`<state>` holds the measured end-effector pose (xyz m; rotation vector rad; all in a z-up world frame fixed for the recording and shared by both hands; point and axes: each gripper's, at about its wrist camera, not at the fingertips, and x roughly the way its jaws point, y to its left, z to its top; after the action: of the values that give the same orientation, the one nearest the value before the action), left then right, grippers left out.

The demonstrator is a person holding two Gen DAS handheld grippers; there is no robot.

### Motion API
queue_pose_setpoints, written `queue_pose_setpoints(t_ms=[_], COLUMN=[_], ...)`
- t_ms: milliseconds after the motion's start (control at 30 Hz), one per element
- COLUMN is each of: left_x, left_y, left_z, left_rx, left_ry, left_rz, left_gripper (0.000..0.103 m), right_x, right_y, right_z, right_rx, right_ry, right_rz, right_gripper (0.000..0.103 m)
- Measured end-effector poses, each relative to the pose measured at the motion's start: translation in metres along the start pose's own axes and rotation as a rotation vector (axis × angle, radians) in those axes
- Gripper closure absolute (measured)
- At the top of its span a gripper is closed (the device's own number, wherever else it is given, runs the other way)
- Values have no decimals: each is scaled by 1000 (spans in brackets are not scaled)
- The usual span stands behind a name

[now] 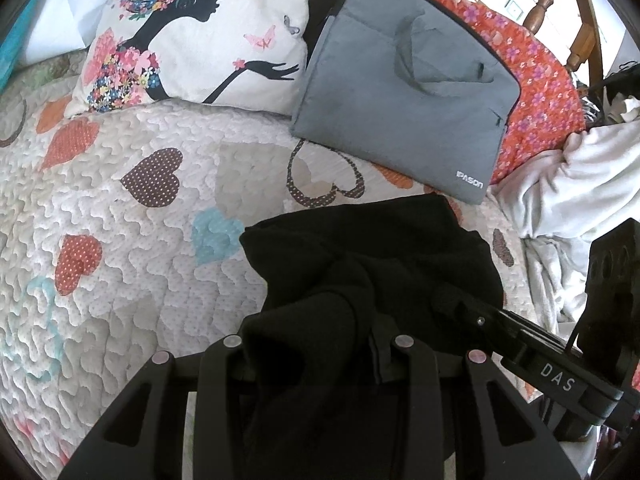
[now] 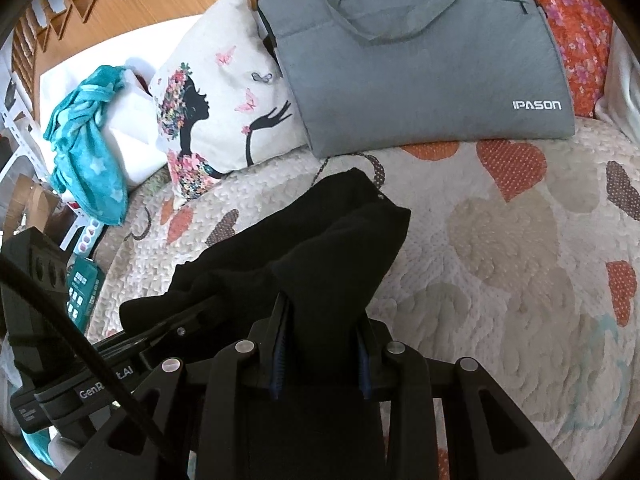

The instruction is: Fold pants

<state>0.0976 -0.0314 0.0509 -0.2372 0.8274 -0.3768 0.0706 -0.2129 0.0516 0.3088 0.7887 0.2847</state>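
Observation:
The black pants [image 1: 372, 248] hang bunched above a quilted bedspread with heart patches [image 1: 140, 240]. My left gripper [image 1: 316, 344] is shut on a fold of the pants, which drape over and hide its fingertips. My right gripper [image 2: 322, 320] is shut on the pants [image 2: 320, 240] too, the cloth pinched between its blue-padded fingers [image 2: 280, 344]. The two grippers are close side by side: the right one shows at the right edge of the left wrist view [image 1: 540, 360], the left one at the lower left of the right wrist view [image 2: 120, 360].
A grey IPASON laptop bag [image 2: 420, 72] and a white pillow with a woman's silhouette [image 2: 216, 100] lie at the head of the bed. An orange floral cloth [image 1: 536, 80] and white cloth [image 1: 568, 184] lie right. A teal towel [image 2: 88, 140] sits left.

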Motion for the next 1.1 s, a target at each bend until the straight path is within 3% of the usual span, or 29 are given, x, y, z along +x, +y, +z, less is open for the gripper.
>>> queue_pose_setpoints(t_ms=[500,600,700,767,900,933,1033,1100], left_x=[36,41,41,39,37,38,47,52], left_y=[12,19,37,46,53,54,53,54], left_z=[7,9,13,14,13,12,7,3], left_rx=[-17,-42,-129,-173,-187,-178,-152,-155], left_ry=[53,77,112,125,136,145,193,207], left_rz=[22,9,-66,-109,-95,-72,-7,-11], left_gripper=[69,67,66,65,58,52,36,36], right_x=[35,38,38,34,41,46,50,51], right_y=[-23,-28,-41,-50,-66,-68,-70,-67], right_z=[6,6,6,5,-4,-8,-13,-12], right_rx=[52,69,136,176,261,288,314,304], right_ry=[50,53,61,60,118,135,107,104], right_rz=[-11,-17,-24,-14,80,112,162,162], right_gripper=[72,59,39,33,31,31,24,27])
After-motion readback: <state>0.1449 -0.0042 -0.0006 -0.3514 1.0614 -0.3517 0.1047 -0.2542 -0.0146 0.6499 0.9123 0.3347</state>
